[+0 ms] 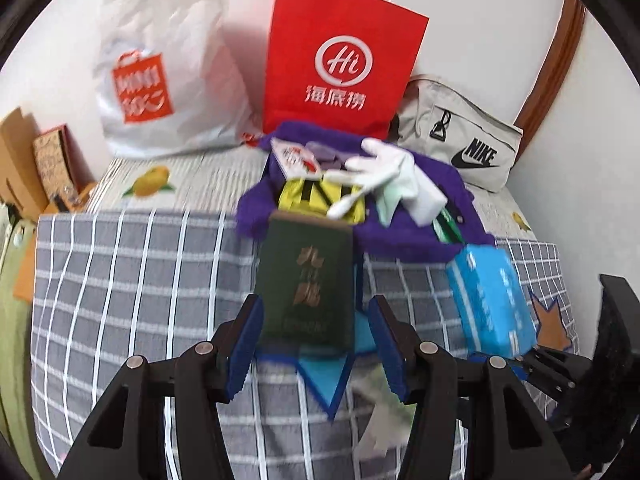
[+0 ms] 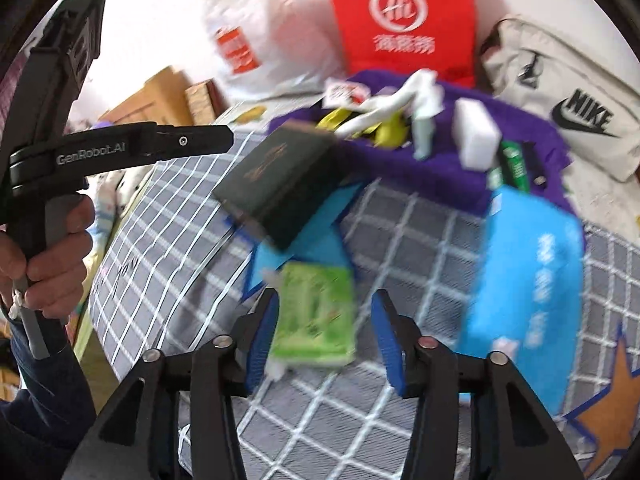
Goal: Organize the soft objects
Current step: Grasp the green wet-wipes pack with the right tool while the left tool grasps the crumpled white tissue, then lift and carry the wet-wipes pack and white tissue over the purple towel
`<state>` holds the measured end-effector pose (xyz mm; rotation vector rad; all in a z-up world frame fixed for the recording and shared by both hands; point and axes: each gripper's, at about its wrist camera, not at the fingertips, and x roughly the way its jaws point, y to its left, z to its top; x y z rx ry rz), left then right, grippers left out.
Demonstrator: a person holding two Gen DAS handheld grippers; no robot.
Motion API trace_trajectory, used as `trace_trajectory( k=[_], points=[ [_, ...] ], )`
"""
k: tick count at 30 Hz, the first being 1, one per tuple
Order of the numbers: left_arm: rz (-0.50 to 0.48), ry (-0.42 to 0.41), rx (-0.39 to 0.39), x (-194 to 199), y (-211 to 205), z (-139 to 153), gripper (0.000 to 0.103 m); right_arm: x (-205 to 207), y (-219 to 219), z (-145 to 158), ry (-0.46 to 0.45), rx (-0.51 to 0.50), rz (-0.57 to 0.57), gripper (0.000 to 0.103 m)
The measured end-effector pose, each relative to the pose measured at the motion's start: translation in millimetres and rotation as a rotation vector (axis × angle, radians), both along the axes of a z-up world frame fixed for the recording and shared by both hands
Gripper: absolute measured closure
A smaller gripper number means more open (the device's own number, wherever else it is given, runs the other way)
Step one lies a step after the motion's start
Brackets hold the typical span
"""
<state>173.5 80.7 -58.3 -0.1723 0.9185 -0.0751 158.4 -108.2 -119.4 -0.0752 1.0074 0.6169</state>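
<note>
A dark green booklet (image 1: 307, 280) with gold characters lies on a blue star patch of the checked blanket (image 1: 120, 280). My left gripper (image 1: 316, 340) is open, its blue pads on either side of the booklet's near end, not closed on it. My right gripper (image 2: 324, 340) is open around a light green tissue pack (image 2: 316, 316), not pinching it. The booklet (image 2: 280, 184) also shows in the right wrist view. A blue tissue pack (image 1: 490, 296) (image 2: 524, 288) lies to the right. Behind, a purple towel (image 1: 420, 224) carries a white glove (image 1: 376, 168), a yellow packet (image 1: 316, 196) and a white sponge block (image 2: 476, 136).
A red paper bag (image 1: 340, 64), a white plastic bag (image 1: 160, 72) and a grey Nike pouch (image 1: 460, 148) stand against the back wall. Cardboard boxes (image 1: 24, 164) sit at the far left. The left gripper's handle and the person's hand (image 2: 56, 256) show at the left of the right wrist view.
</note>
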Motion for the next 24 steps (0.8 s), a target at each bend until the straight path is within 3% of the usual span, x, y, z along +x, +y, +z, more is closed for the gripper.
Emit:
trace_trajectory(
  k=[5,9,14,20,22,24],
  points=[
    [0.005,0.021,-0.048,-33,11,-19,0.051,-8,14,-17,0.018,0.004,0.004,0.050],
    [0.004,0.045,-0.041,-54,13,-36,0.051,-8,18,-29,0.016,-0.039,-0.030,0.050],
    [-0.005,0.063,-0.065,-66,14,-49,0.051,-4,18,-44,0.045,-0.028,-0.063,0.040],
    [-0.035,0.079,-0.066,-66,7,-60,0.051,-1,25,-60,0.052,-0.025,-0.068,0.040],
    [-0.042,0.087,-0.066,-64,4,-64,0.051,-3,24,-58,0.028,-0.012,-0.071,0.052],
    [-0.053,0.097,-0.070,-62,0,-70,0.051,-4,21,-53,0.009,0.001,-0.076,0.052]
  ],
)
